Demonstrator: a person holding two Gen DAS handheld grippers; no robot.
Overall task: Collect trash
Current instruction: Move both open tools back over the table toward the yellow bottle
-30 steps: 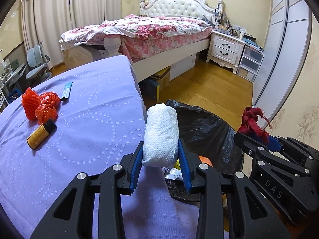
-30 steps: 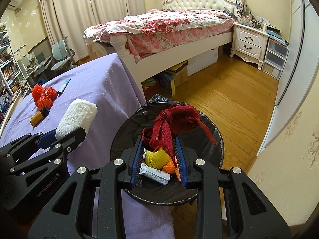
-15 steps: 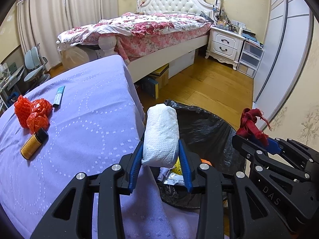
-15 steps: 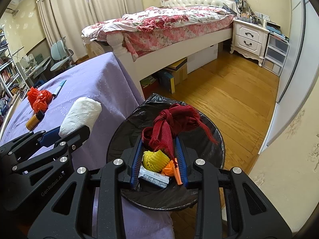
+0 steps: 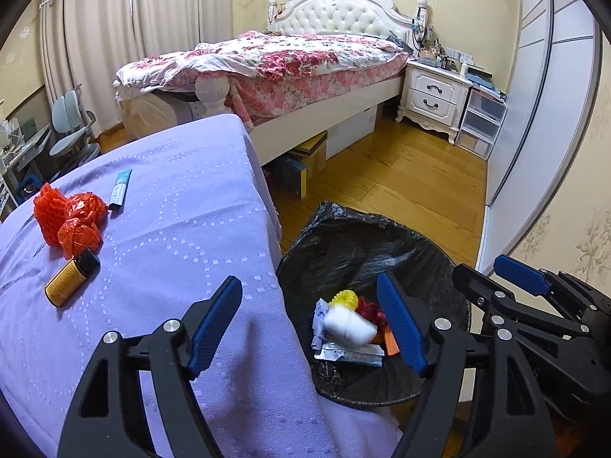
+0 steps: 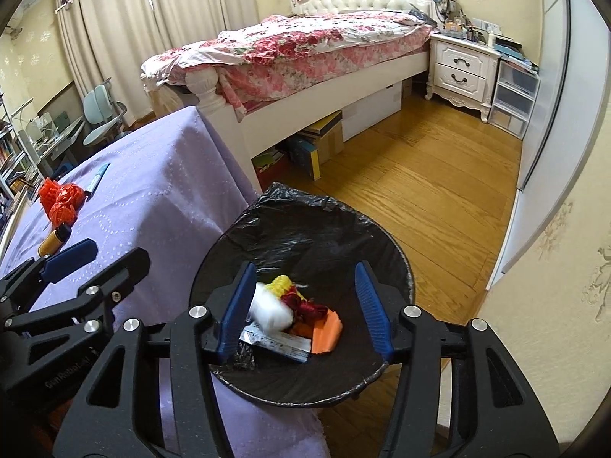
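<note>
Over the round bin lined with a black plastic bag (image 6: 305, 252) beside the lilac-clothed bench (image 5: 160, 229), the drop is done and the remaining orange mesh wads (image 5: 68, 217) presumably come next: both downward-tilted grippers, left (image 5: 310, 322) and right (image 6: 305, 307), have just been opening, fingers spread and empty, the white paper wad (image 5: 349, 324) and dark red cloth (image 6: 303, 305) now inside.

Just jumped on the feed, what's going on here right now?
A person is clearing trash off the purple-covered table with two handheld grippers. Both jaws have just been opening over the black-lined bin: the left gripper and right gripper are empty, and the white wad and dark red scrap are in the bin. The red plastic bags, brown bottle and blue tube remain on the table.
</note>
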